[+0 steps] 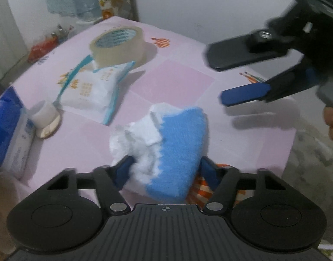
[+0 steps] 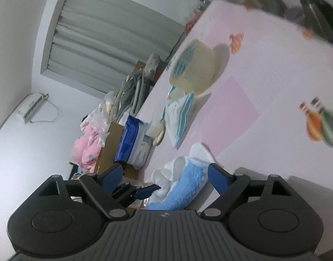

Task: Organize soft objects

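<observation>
Blue-and-white fluffy cloth (image 1: 166, 150) is seen at the lower centre of the left wrist view, bunched on the pink tablecloth (image 1: 177, 82) near the table's front edge. It lies between the blue pads of the left gripper (image 1: 166, 169), whose jaws are partly closed; the pads appear to press into the pile on both sides, so the cloth is judged to be grasped, though only lightly.

In the right wrist view the right gripper (image 2: 164, 176) is held wide open and empty, with the same cloth (image 2: 183, 187) just in front of it, not touched. In the left wrist view it is seen at the upper right (image 1: 236, 76), above the table and apart from the cloth.

Farther back, at the centre left, a pack of tissues (image 1: 90, 93) lies flat, a small white roll (image 1: 44, 115) is beside it, and a roll of clear tape (image 1: 118, 43) rests behind, touching the pack.

Several things could go wrong. Only a fold of the soft cloth may be caught, so it could slip out or unroll when lifted. Because it lies close to the front edge, a loose end could be dragged over the edge. If it is carried low toward the back, the white roll could be knocked.
</observation>
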Demonstrator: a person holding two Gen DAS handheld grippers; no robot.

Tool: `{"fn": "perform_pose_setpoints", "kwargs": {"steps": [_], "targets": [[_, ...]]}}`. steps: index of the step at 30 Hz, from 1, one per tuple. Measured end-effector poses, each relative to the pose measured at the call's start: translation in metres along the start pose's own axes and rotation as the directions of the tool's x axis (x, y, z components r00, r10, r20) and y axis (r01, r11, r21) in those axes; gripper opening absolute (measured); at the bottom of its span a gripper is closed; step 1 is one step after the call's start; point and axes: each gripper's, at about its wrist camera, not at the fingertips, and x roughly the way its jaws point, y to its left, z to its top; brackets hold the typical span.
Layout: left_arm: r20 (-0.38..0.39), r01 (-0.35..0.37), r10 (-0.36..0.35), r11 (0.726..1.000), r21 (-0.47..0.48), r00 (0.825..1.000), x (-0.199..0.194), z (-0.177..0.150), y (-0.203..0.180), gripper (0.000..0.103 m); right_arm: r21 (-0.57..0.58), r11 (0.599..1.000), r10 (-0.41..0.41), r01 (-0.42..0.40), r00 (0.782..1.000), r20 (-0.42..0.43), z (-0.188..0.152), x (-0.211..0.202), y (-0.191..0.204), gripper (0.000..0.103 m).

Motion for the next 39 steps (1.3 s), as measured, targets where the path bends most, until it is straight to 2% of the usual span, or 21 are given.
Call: {"fn": "perform_pose_setpoints", "kwargs": {"steps": [1,2,4,6,10,15,18,24,27,30,31,32,34,39], "targets": [[0.005,-0.010,0.011,1.000,-0.006,1.000,-0.002,0.000,0.000,0.045,-0.026,1.000,-0.010,0.010,1.000,0.008,0.000,-0.003,0.003,0.096],[0.007,-0.022,0.022,1.000,-0.017,1.000,-0.003,0.000,0.002,0.041,-0.051,0.999,-0.018,0.019,1.000,0.013,0.000,-0.006,0.006,0.096],[0.009,-0.034,0.035,0.998,-0.052,0.999,-0.005,-0.001,0.010,0.025,-0.098,0.995,-0.034,0.036,0.999,0.019,0.001,-0.009,0.013,0.096],[0.012,-0.029,0.030,0.993,-0.110,0.999,-0.008,-0.001,0.019,0.020,-0.139,0.989,-0.049,0.052,0.999,0.023,0.001,-0.012,0.019,0.096],[0.052,0.054,-0.041,0.959,-0.277,0.998,-0.018,-0.007,0.042,0.018,-0.158,0.985,-0.063,0.066,0.998,0.021,0.004,-0.008,0.025,0.096],[0.086,0.091,-0.060,0.903,-0.420,0.994,-0.030,-0.020,0.061,0.018,-0.171,0.980,-0.098,0.099,0.995,0.016,0.021,0.016,0.029,0.096],[0.122,0.123,-0.074,0.876,-0.466,0.990,-0.040,-0.026,0.068,0.018,-0.183,0.975,-0.124,0.124,0.992,0.013,0.035,0.041,0.030,0.096],[0.135,0.160,-0.102,0.827,-0.540,0.986,-0.038,-0.037,0.076,0.018,-0.145,0.972,-0.181,0.185,0.983,0.038,0.060,0.095,0.018,0.094],[0.143,0.169,-0.108,0.817,-0.552,0.984,-0.036,-0.038,0.078,0.018,-0.152,0.967,-0.199,0.205,0.978,0.058,0.063,0.114,0.017,0.089],[0.148,0.167,-0.101,0.812,-0.560,0.984,-0.035,-0.039,0.079,0.018,-0.181,0.960,-0.208,0.215,0.976,0.059,0.062,0.128,0.022,0.078],[0.150,0.168,-0.099,0.808,-0.565,0.984,-0.036,-0.040,0.079,0.018,-0.188,0.958,-0.208,0.215,0.976,0.058,0.061,0.132,0.022,0.071],[0.152,0.168,-0.098,0.806,-0.568,0.984,-0.037,-0.041,0.079,0.018,-0.194,0.958,-0.206,0.213,0.977,0.058,0.061,0.133,0.022,0.059],[0.153,0.165,-0.094,0.803,-0.573,0.984,-0.038,-0.043,0.079,0.018,-0.200,0.959,-0.196,0.202,0.979,0.048,0.059,0.135,0.022,0.047],[0.147,0.153,-0.082,0.805,-0.574,0.986,-0.041,-0.045,0.076,0.018,-0.195,0.960,-0.191,0.202,0.979,0.077,0.052,0.118,0.023,0.046]]}}
